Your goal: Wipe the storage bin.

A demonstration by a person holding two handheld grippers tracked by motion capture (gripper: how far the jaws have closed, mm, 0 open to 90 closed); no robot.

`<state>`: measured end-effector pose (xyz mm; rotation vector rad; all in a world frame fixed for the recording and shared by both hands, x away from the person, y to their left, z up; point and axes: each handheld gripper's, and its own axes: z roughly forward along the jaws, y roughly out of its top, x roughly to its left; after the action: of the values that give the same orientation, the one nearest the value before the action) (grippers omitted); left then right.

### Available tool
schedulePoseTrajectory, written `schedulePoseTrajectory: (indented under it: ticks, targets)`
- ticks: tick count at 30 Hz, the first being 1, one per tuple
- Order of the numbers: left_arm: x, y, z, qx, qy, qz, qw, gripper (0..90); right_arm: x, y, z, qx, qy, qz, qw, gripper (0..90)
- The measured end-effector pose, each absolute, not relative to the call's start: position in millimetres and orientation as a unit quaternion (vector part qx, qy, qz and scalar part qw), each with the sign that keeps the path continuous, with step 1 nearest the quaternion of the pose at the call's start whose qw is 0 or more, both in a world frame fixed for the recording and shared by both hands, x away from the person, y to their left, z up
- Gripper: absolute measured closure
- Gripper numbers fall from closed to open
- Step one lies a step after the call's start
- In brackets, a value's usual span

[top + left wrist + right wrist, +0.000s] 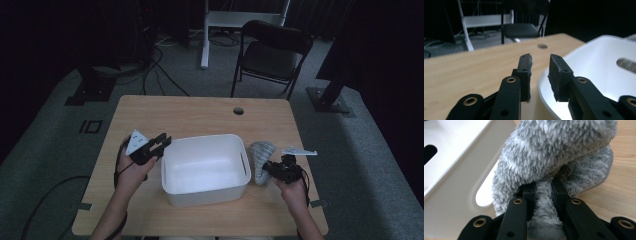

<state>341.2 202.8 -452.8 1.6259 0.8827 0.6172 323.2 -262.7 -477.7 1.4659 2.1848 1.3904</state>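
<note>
A white plastic bin (205, 195) with slot handles stands in the middle of the wooden table (200, 112). My left gripper (162, 141) hovers at its left rim; in the left gripper view the jaws (540, 60) stand a little apart astride the bin's rim (541, 82) without pressing on it. A grey fluffy cloth (261, 152), perhaps a sock, lies against the bin's right side. My right gripper (267, 169) is shut on it; in the right gripper view the cloth (554, 150) bulges over the jaws (544, 187), next to the bin's handle slot (486, 192).
A round cable hole (238, 110) sits near the table's far edge. Beyond the table stand a black folding chair (272, 50) and a white desk leg (205, 35), with cables on the grey floor.
</note>
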Motion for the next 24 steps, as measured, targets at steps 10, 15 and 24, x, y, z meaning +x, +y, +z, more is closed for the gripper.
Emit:
schedulePoseTrajectory:
  ticks: [10,15,24]
  targets:
    - [362.1,211.7,-447.4,0.710,0.333,0.204,0.586,60.2,322.1,-265.2,-475.4,0.491,0.725,0.476,0.083,78.3]
    - [369.1,207.5,-448.2,0.723,0.324,0.178,0.584,60.1,322.4,-266.1,-475.8,0.492,0.724,0.476,0.082,78.3]
    - [375.5,199.9,-447.7,0.755,0.312,0.145,0.559,70.1,322.2,-267.8,-476.6,0.491,0.726,0.474,0.082,78.3]
